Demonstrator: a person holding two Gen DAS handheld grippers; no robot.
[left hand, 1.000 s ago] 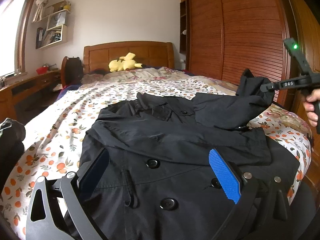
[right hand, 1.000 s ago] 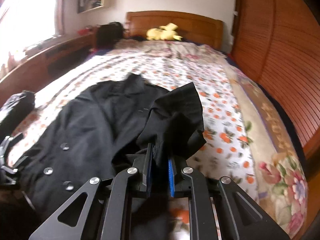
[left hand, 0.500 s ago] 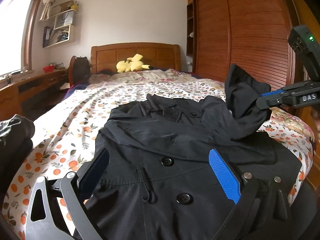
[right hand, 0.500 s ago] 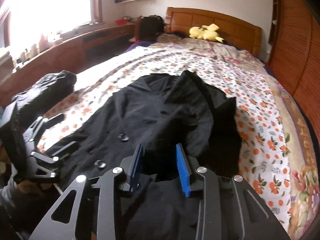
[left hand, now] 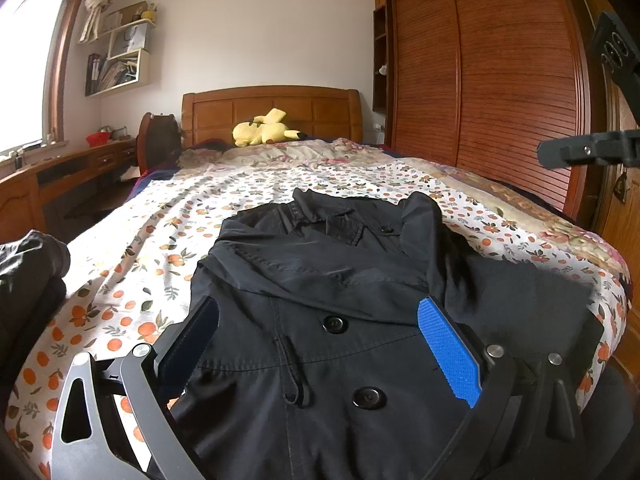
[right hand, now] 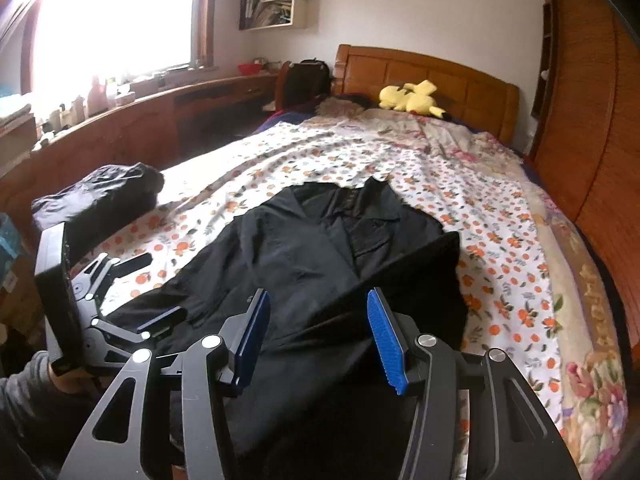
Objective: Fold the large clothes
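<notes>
A black buttoned coat [left hand: 340, 272] lies face up on the flower-print bedspread [left hand: 140, 248], collar toward the headboard. Its right sleeve [left hand: 520, 292] lies folded flat along the coat's right side. My left gripper [left hand: 320, 344] hovers open over the coat's lower front, with nothing between its blue pads. In the right wrist view the coat [right hand: 304, 248] and the dropped sleeve [right hand: 420, 280] lie below my right gripper [right hand: 318, 336]. Its jaws are opening and hold nothing. The left gripper [right hand: 156, 286] shows at the coat's left edge. The right gripper [left hand: 580, 152] hangs in the air at the right.
A pile of dark folded clothes [left hand: 28, 280] sits at the bed's left edge. A yellow plush toy [left hand: 264, 132] lies by the wooden headboard. A slatted wardrobe [left hand: 500, 100] runs along the right and a desk [left hand: 60, 176] along the left under the window.
The right gripper carried the raised sleeve over the coat, opened and let it go. The sleeve now lies flat, and the gripper has drawn back. The left gripper stayed open.
</notes>
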